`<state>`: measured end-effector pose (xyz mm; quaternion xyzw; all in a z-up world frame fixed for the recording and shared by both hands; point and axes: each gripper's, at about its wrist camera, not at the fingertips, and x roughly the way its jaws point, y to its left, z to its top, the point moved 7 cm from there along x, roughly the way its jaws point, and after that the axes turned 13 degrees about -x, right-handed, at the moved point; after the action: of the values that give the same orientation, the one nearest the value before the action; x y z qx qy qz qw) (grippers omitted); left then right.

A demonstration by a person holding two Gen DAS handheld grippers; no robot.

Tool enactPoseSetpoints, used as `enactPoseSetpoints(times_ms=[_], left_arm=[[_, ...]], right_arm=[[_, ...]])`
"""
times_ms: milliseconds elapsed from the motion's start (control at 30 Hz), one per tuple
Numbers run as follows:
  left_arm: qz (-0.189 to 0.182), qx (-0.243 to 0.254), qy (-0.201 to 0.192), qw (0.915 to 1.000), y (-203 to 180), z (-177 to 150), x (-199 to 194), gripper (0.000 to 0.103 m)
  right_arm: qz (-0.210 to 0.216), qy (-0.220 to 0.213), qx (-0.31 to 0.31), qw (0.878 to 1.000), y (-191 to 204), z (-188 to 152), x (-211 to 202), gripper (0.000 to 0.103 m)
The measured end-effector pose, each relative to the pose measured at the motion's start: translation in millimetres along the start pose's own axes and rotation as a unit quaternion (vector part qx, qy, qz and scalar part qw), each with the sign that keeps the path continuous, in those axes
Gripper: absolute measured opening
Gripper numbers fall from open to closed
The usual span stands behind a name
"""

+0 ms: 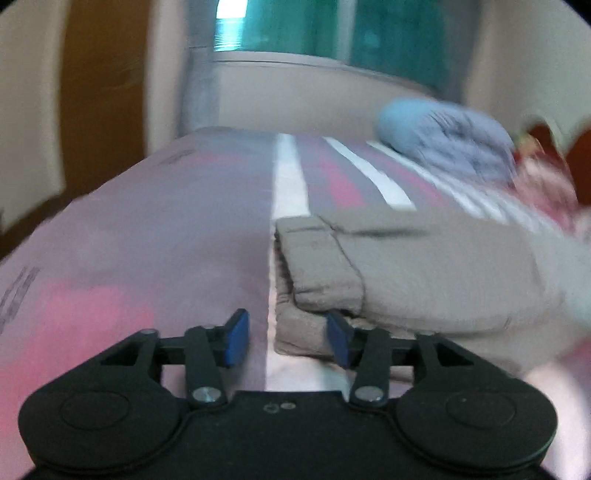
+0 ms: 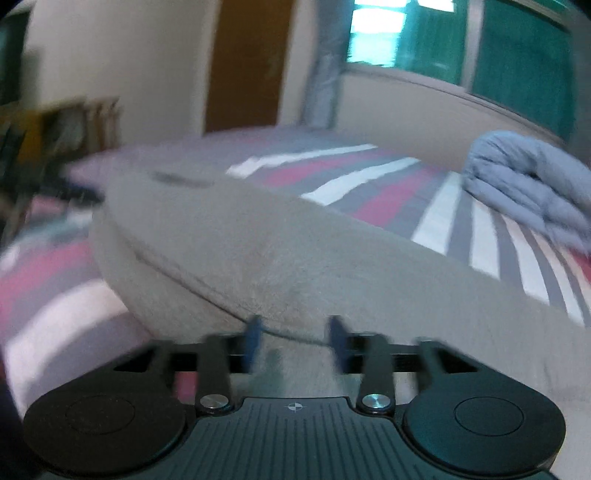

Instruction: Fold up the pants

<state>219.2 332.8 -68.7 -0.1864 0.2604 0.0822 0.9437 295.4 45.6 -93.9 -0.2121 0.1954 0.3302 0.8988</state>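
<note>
Left wrist view, some motion blur: left black two-finger tool with blue pads [image 1: 287, 339] sits low over the bed with the pink, grey and white striped sheet [image 1: 147, 236], jaws spread wide, nothing held between them. Beige-grey fabric pants [image 1: 424, 269] lie flat on the bed, folded into layers, cuffed or waistband end nearest the tool; the right-hand blue pad [image 1: 338, 339] is just at the lower layer's edge, contact unclear, while the left-hand pad is over bare sheet. Pants run off toward the right of frame. Blue-grey rolled quilted blanket [image 1: 450, 136] lies further back on the bed, well apart from the pants, and a red patterned cloth [image 1: 543, 177] shows beside it, blurred. Brown wooden door [image 1: 107, 74] and green-curtained window [image 1: 332, 26] are behind. Right wrist view, heavier blur: right black two-finger tool with blue pads [image 2: 294, 341] has jaws parted with pants fabric [image 2: 280, 258] lying in the gap between them; cannot tell whether the pads pinch the cloth or just straddle it. Here the pants stretch diagonally across the striped bed [image 2: 369, 184], the top layer folded over a lower one. The folded blue-grey blanket [image 2: 524, 177] is at far right, the door [image 2: 251, 62] and window [image 2: 517, 44] behind.
</note>
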Motion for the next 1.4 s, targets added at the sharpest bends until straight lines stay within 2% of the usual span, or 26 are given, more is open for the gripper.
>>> enactPoseSetpoints(times_ms=[67, 133, 167, 267, 300, 367, 500, 600, 700, 767, 833, 900, 933, 967, 1000, 1100, 1233, 1300, 1367, 1400], left_arm=[[-0.011, -0.036, -0.006, 0.9993, -11.3, 1.7, -8.5, 0.056], [-0.024, -0.066, 0.005, 0.9975, -24.1, 3.9, -6.2, 0.054], [-0.033, -0.089, 0.016, 0.9953, -27.7, 5.8, -1.4, 0.051], [-0.046, -0.171, 0.055, 0.9828, -28.9, 10.8, 24.2, 0.032], [-0.052, -0.196, 0.064, 0.9772, -28.5, 10.8, 33.6, 0.032], [-0.047, -0.239, 0.082, 0.9664, -24.7, 7.6, 51.2, 0.032], [-0.051, -0.297, 0.083, 0.9499, -5.1, 1.5, 68.2, 0.032], [-0.058, -0.319, 0.081, 0.9427, 1.6, 1.3, 78.1, 0.032], [-0.067, -0.343, 0.079, 0.9335, 6.7, -2.0, 84.7, 0.032], [-0.070, -0.358, 0.074, 0.9281, 11.4, -4.2, 84.6, 0.027], [-0.075, -0.365, 0.070, 0.9252, 14.6, -3.6, 86.3, 0.024], [-0.076, -0.360, 0.069, 0.9273, 14.9, -2.6, 84.1, 0.021], [-0.079, -0.359, 0.068, 0.9274, 17.2, -2.2, 79.3, 0.020], [-0.084, -0.360, 0.066, 0.9267, 14.9, 0.7, 77.4, 0.019], [-0.092, -0.359, 0.062, 0.9265, 13.4, 4.8, 73.6, 0.019], [-0.107, -0.344, 0.055, 0.9312, 8.5, 16.1, 58.4, 0.019], [-0.111, -0.322, 0.055, 0.9385, 7.3, 22.1, 39.9, 0.019], [-0.092, -0.309, 0.067, 0.9442, 11.1, 14.8, 41.3, 0.019], [-0.056, -0.301, 0.096, 0.9471, 19.6, -2.2, 48.8, 0.018], [-0.050, -0.294, 0.101, 0.9491, 19.6, -9.0, 52.5, 0.018]], right_arm=[[-0.007, -0.013, 0.047, 0.999, -11.5, -1.5, -6.9, 0.054], [-0.017, -0.023, 0.094, 0.995, -21.5, -1.8, -9.7, 0.054], [-0.025, -0.028, 0.115, 0.993, -25.5, -2.0, -10.3, 0.054], [-0.033, -0.038, 0.189, 0.981, -43.5, -2.3, -9.0, 0.054], [-0.032, -0.039, 0.214, 0.976, -47.3, -3.1, -7.2, 0.054], [-0.022, -0.041, 0.271, 0.962, -56.4, -8.0, -1.4, 0.054], [-0.001, -0.040, 0.353, 0.935, -78.7, -24.4, 6.5, 0.054], [0.024, -0.031, 0.392, 0.919, -85.3, -35.4, 18.5, 0.054], [0.047, -0.030, 0.446, 0.893, -94.6, -47.6, 34.5, 0.053], [0.058, -0.041, 0.472, 0.879, -103.3, -50.6, 41.0, 0.053], [0.064, -0.046, 0.495, 0.865, -112.3, -52.4, 48.1, 0.044], [0.067, -0.038, 0.514, 0.854, -123.7, -56.4, 56.5, 0.006], [0.066, -0.030, 0.522, 0.850, -128.5, -60.0, 60.7, 0.005], [0.067, -0.031, 0.524, 0.849, -132.5, -60.3, 61.2, 0.005], [0.066, -0.035, 0.515, 0.854, -134.4, -56.8, 57.7, 0.005], [0.064, -0.068, 0.468, 0.879, -134.2, -33.6, 25.9, 0.005], [0.070, -0.099, 0.440, 0.890, -125.9, -24.3, -24.7, 0.005], [0.074, -0.091, 0.421, 0.899, -111.6, -29.2, -37.1, 0.005], [0.073, -0.059, 0.399, 0.912, -90.6, -42.5, -34.0, 0.005], [0.076, -0.039, 0.400, 0.912, -81.1, -52.0, -27.4, 0.005]])
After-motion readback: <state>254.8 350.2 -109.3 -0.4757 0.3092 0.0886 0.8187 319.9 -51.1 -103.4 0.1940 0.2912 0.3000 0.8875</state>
